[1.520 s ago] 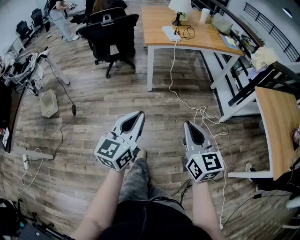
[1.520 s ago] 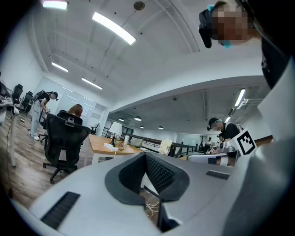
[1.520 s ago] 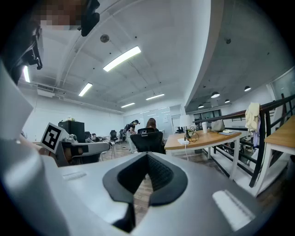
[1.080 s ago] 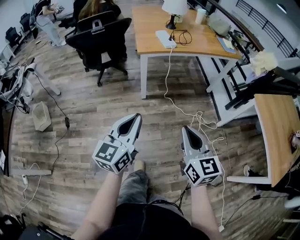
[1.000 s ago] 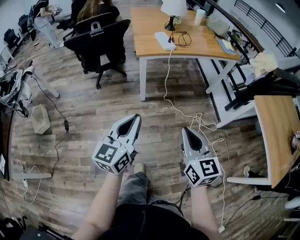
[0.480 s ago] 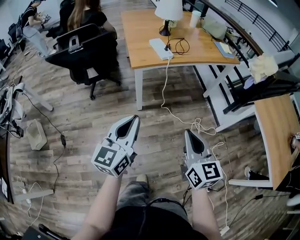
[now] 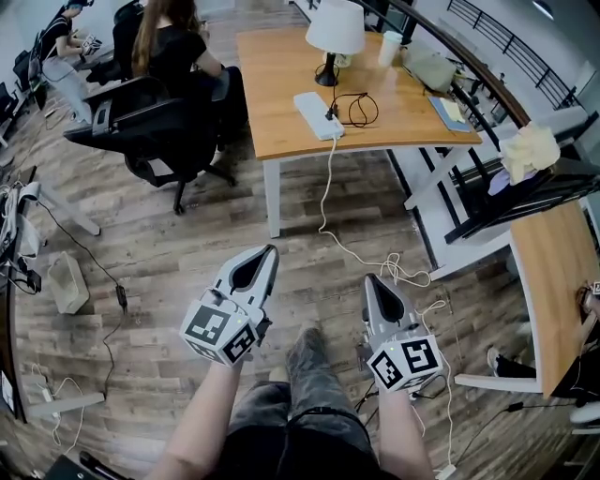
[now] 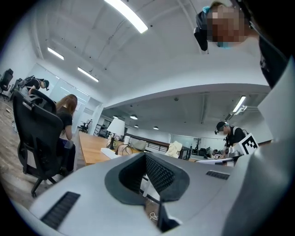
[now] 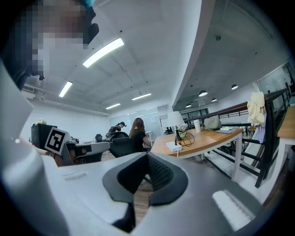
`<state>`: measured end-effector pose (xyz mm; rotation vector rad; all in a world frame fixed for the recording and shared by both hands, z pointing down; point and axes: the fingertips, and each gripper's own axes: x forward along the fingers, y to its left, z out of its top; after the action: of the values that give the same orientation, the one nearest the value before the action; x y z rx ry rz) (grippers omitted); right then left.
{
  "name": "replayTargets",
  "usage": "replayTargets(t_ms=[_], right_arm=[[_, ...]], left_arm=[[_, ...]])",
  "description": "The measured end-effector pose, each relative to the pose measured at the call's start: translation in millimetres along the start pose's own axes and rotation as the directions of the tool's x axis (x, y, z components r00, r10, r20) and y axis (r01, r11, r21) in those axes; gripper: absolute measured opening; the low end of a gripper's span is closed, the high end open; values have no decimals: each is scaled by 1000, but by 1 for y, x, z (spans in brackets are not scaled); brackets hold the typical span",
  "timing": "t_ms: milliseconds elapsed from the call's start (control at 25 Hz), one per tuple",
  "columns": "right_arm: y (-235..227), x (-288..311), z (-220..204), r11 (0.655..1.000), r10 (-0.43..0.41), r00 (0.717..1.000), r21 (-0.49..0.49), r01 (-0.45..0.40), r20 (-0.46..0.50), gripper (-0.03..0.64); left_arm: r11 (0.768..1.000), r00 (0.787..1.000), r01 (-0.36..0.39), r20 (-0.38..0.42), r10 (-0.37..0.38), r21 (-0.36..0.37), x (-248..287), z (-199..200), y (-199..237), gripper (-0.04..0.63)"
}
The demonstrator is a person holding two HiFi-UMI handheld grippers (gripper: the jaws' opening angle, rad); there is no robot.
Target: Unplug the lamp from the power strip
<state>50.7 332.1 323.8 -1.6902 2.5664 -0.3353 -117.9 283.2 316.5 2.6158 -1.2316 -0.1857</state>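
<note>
A white-shaded lamp [image 7: 336,28] stands on the wooden desk [image 7: 281,94] at the far side of the head view. Beside it lies a white power strip [image 7: 317,114] with a black cord coil [image 7: 354,108] plugged in. The strip's white cable [image 7: 327,187] drops to the floor. My left gripper [image 7: 271,250] and right gripper [image 7: 367,279] hover over the floor well short of the desk, both shut and holding nothing. The lamp [image 8: 116,126] shows small beyond the left gripper [image 8: 146,156] in its own view. The lamp [image 9: 174,120] and strip [image 9: 175,146] lie past the right gripper [image 9: 147,156].
A person sits in a black office chair [image 7: 150,112] left of the desk. A cup [image 7: 386,47] and bag [image 7: 431,67] sit on the desk's far side. A second desk [image 7: 553,262] and dark rack stand right. Loose white cable [image 7: 403,270] lies on the floor ahead.
The desk with lamp and strip has come nearer and lower in the head view. Both grippers stay shut in front of me. A leg has stepped forward between them.
</note>
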Motion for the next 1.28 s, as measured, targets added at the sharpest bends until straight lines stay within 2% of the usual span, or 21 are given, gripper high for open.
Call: replayTargets(t_ms=[160, 560, 920, 1280], right_arm=[[-14, 29, 1, 1000, 21, 1000, 19, -21, 5, 8], [-42, 116, 6, 992, 115, 992, -52, -118, -54, 8], [-85, 161, 9, 993, 113, 991, -20, -115, -76, 8], [-120, 196, 11, 993, 116, 990, -7, -117, -82, 8]], left_arm=[[1000, 1000, -23, 4, 23, 1, 22, 4, 19, -3], [997, 998, -63, -9, 63, -34, 91, 3, 68, -3], [999, 999, -38, -18, 38, -31, 154, 9, 80, -3], [997, 998, -65, -24, 64, -34, 197, 1, 101, -3]])
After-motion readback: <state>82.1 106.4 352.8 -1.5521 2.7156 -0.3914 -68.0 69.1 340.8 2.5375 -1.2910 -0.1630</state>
